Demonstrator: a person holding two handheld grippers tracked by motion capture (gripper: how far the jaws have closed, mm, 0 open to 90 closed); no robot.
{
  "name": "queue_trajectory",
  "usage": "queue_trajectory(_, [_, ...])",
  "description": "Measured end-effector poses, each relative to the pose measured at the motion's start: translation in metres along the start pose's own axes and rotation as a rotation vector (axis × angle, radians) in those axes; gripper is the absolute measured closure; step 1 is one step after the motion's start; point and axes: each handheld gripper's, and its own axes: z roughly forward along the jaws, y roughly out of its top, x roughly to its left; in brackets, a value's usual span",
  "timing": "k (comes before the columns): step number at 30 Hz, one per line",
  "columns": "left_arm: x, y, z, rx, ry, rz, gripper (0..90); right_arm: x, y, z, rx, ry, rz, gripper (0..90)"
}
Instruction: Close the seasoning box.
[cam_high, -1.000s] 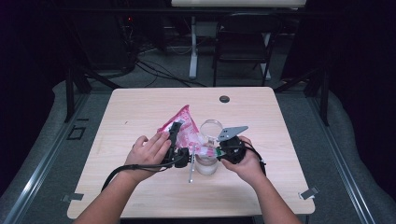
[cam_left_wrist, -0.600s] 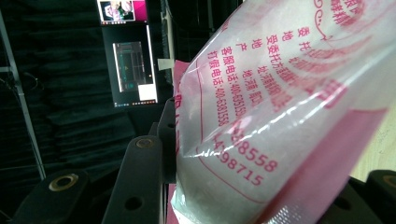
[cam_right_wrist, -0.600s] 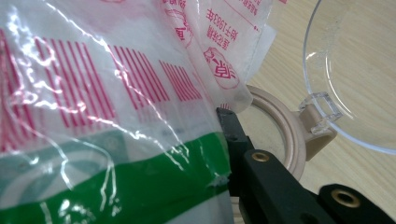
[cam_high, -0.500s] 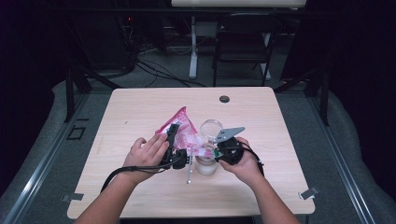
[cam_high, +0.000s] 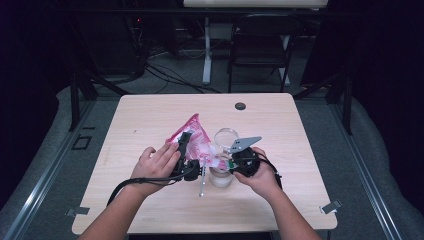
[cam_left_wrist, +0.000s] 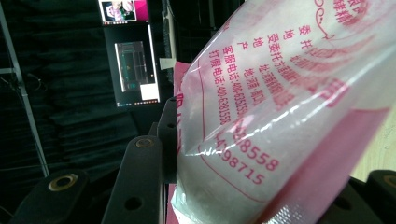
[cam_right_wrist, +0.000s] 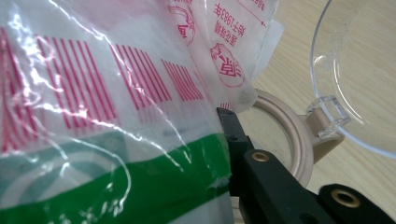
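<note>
Pale wooden table from the high view, both grippers meeting at a pink bag over a jar; left gripper view, jaws pinching the bag; right gripper view, jaws clamping its edge beside the jar's rim.

A clear plastic bag with pink and red printing and a green band, partly filled with white grains, is held tilted above the wooden surface. Its lower corner hangs over a round clear jar with a beige rim, whose hinged transparent lid stands open.
</note>
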Motion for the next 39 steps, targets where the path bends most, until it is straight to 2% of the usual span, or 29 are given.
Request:
queue_trajectory(17, [0.0040, 0.0026, -0.0012, -0.005, 0.009, 0.015, 65.0, -0.0009, 0.0001, -0.0011, 0.001, -0.002, -0.005, 90.0])
queue_trajectory(39, [0.0058, 0.0040, -0.0023, -0.006, 0.009, 0.011, 65.0, -0.0008, 0.0000, -0.0012, -0.006, -0.005, -0.002, 90.0])
